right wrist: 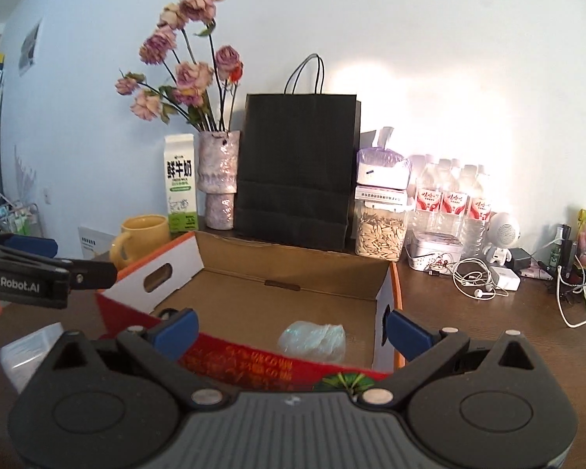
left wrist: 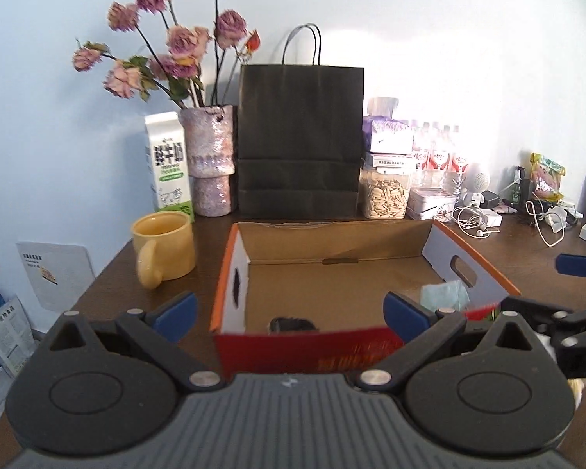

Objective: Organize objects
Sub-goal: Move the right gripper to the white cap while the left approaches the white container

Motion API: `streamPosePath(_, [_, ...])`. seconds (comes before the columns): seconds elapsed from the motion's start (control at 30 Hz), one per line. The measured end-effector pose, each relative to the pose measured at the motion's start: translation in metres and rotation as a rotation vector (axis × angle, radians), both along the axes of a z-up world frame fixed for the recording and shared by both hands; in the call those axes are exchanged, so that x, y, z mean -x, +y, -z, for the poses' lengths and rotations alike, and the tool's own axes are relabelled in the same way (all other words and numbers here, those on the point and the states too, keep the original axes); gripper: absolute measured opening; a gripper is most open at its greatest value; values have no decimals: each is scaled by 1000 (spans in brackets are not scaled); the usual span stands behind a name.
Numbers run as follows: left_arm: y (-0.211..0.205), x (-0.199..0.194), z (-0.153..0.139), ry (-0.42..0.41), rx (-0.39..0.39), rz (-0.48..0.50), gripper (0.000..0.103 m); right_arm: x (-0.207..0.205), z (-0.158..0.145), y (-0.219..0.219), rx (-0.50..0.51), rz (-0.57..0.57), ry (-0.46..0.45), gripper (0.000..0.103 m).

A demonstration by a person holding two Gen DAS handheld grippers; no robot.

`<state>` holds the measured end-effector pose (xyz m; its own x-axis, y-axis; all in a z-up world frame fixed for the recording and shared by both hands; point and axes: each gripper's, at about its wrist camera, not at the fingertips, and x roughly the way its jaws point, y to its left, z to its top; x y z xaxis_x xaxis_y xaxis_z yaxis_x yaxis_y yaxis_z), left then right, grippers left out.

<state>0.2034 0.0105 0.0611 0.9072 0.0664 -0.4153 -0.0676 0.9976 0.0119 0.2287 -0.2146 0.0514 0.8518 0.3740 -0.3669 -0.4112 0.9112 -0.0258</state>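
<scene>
Left gripper (left wrist: 291,314) and right gripper (right wrist: 291,330): both spread wide, empty, held just before the cardboard box (left wrist: 441,248) on the table (left wrist: 109,285). Pale packet (right wrist: 312,340) lies inside box, near-right corner. Yellow mug (left wrist: 164,248) sits just left of box.

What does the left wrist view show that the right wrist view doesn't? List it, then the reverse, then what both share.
Only the left wrist view: a dark item on the box floor near the front wall.
Only the right wrist view: a clear plastic container left of the box.
Both: the open cardboard box, the pale blue packet inside it, yellow mug, black paper bag, both claws open.
</scene>
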Motion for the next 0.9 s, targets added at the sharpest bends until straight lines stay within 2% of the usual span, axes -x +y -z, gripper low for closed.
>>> streamPosePath(0.2, [6,50,12,-47,-33,-18,103,46,11,-15,-35,16,-18,103])
streamPosePath(0.43, [15,94,33,-42,-44,-33,103,84,32,-29,-46,31,7,103])
streamPosePath(0.73, [29,123,51,-36,-2,-87,103,111,59,-36,-36,54,55,103])
streamPosePath(0.9, [29,124,56,-19,-16,-87,103,113,67,-34,-23,54,75,103])
